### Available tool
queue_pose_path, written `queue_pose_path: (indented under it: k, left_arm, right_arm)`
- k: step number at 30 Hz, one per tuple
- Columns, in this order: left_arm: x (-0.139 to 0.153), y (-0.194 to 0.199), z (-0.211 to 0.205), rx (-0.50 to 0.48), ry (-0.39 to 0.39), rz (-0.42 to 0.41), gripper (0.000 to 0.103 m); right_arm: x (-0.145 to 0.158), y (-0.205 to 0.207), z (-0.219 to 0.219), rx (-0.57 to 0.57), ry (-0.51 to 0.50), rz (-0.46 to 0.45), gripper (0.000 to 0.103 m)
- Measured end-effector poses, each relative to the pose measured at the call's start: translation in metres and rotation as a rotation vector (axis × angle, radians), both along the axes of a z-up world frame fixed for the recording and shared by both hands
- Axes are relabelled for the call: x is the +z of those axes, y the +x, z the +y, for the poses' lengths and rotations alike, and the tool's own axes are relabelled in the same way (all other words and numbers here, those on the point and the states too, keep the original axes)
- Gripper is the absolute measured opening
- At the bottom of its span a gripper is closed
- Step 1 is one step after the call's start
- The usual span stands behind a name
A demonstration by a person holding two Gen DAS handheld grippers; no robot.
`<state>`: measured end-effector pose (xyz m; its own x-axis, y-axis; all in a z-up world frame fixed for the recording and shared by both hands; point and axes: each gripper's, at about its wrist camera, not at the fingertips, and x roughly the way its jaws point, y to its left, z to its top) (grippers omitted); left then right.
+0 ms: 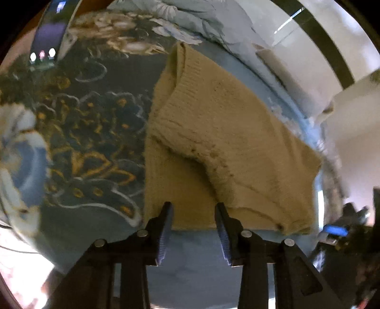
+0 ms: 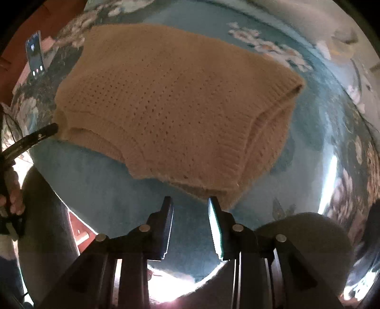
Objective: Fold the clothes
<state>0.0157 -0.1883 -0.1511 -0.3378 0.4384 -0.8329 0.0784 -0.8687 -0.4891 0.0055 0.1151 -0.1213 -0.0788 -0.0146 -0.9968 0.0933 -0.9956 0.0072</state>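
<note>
A tan knitted sweater (image 1: 220, 133) lies folded on a blue floral bedspread (image 1: 78, 133). A sleeve is folded across its body. My left gripper (image 1: 193, 209) is open and empty, its fingertips just above the sweater's near edge. In the right wrist view the same sweater (image 2: 171, 99) lies flat on the bedspread (image 2: 95, 180). My right gripper (image 2: 190, 204) is open and empty, its fingertips just short of the sweater's near corner. One finger of the left gripper (image 2: 40, 136) shows at the sweater's left edge.
A phone (image 1: 48, 35) stands upright at the far side of the bed; it also shows in the right wrist view (image 2: 34, 54). A pale floral pillow or quilt (image 1: 190, 19) lies beyond the sweater. The bed edge and floor lie near me.
</note>
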Motion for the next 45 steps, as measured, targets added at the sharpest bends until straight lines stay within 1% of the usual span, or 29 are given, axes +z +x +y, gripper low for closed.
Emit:
queue_pose_path:
  k: [2, 4, 5, 6, 8, 9, 11, 12, 14, 17, 18, 22, 24, 27, 30, 32, 34, 38, 40, 41, 42, 44, 45]
  left_arm:
    - [-0.002, -0.007, 0.002, 0.008, 0.042, -0.017, 0.045]
    - [-0.004, -0.013, 0.004, 0.015, 0.084, -0.034, 0.049]
    - [-0.006, -0.017, 0.005, 0.019, 0.104, -0.043, 0.053]
    - [-0.008, -0.02, 0.005, 0.032, 0.109, -0.057, 0.055]
    - [-0.016, -0.025, 0.001, 0.091, 0.152, -0.099, 0.055]
    - [-0.017, -0.026, -0.002, 0.122, 0.17, -0.107, 0.055]
    - [-0.018, -0.027, -0.006, 0.184, 0.205, -0.122, 0.055]
    - [-0.019, -0.028, -0.009, 0.216, 0.223, -0.129, 0.055]
    - [-0.02, -0.028, -0.011, 0.269, 0.251, -0.144, 0.055]
    - [-0.026, -0.031, -0.013, 0.341, 0.288, -0.17, 0.055]
    - [-0.027, -0.032, -0.012, 0.366, 0.302, -0.178, 0.053]
    - [-0.028, -0.032, -0.013, 0.413, 0.305, -0.201, 0.053]
    - [-0.025, -0.032, -0.011, 0.405, 0.306, -0.205, 0.052]
    - [-0.021, -0.034, -0.008, 0.392, 0.307, -0.21, 0.051]
    - [-0.02, -0.037, -0.001, 0.375, 0.312, -0.212, 0.051]
    - [-0.02, -0.038, 0.004, 0.363, 0.291, -0.215, 0.051]
    - [-0.024, -0.039, 0.008, 0.36, 0.276, -0.224, 0.051]
    - [-0.025, -0.039, 0.006, 0.388, 0.285, -0.231, 0.051]
    - [-0.023, -0.039, 0.003, 0.41, 0.279, -0.23, 0.046]
    - [-0.022, -0.039, 0.001, 0.424, 0.272, -0.23, 0.041]
    - [-0.021, -0.038, -0.002, 0.444, 0.259, -0.228, 0.034]
    - [-0.019, -0.036, -0.005, 0.484, 0.245, -0.218, 0.024]
    - [-0.02, -0.036, -0.005, 0.495, 0.252, -0.217, 0.023]
  right_arm:
    - [0.01, 0.005, 0.013, -0.082, -0.03, 0.051, 0.034]
    - [0.017, 0.007, 0.029, -0.192, -0.066, 0.109, 0.038]
    - [0.017, 0.008, 0.038, -0.26, -0.105, 0.136, 0.041]
    - [0.015, 0.009, 0.05, -0.343, -0.166, 0.152, 0.041]
    - [0.0, 0.012, 0.079, -0.518, -0.304, 0.15, 0.041]
    - [-0.01, 0.013, 0.087, -0.583, -0.366, 0.135, 0.041]
    - [-0.033, 0.017, 0.101, -0.696, -0.486, 0.098, 0.041]
    - [-0.04, 0.017, 0.105, -0.727, -0.525, 0.08, 0.041]
    - [-0.052, 0.015, 0.11, -0.754, -0.579, 0.049, 0.041]
    - [-0.061, 0.012, 0.118, -0.788, -0.665, 0.049, 0.041]
    - [-0.063, 0.012, 0.121, -0.792, -0.689, 0.052, 0.041]
    - [-0.075, 0.016, 0.118, -0.829, -0.775, 0.083, 0.041]
    - [-0.077, 0.018, 0.119, -0.855, -0.817, 0.105, 0.041]
    - [-0.066, 0.035, 0.127, -0.865, -0.834, 0.125, 0.041]
    - [-0.057, 0.039, 0.13, -0.871, -0.847, 0.142, 0.041]
    - [-0.049, 0.044, 0.135, -0.858, -0.849, 0.152, 0.041]
    - [-0.052, 0.04, 0.132, -0.837, -0.839, 0.124, 0.041]
    - [-0.071, 0.039, 0.126, -0.845, -0.845, 0.078, 0.041]
    - [-0.08, 0.038, 0.121, -0.864, -0.856, 0.056, 0.041]
    - [-0.083, 0.037, 0.119, -0.869, -0.858, 0.061, 0.04]
    - [-0.083, 0.036, 0.118, -0.87, -0.849, 0.073, 0.033]
    - [-0.077, 0.031, 0.116, -0.85, -0.831, 0.105, 0.022]
    - [-0.074, 0.028, 0.115, -0.838, -0.823, 0.118, 0.018]
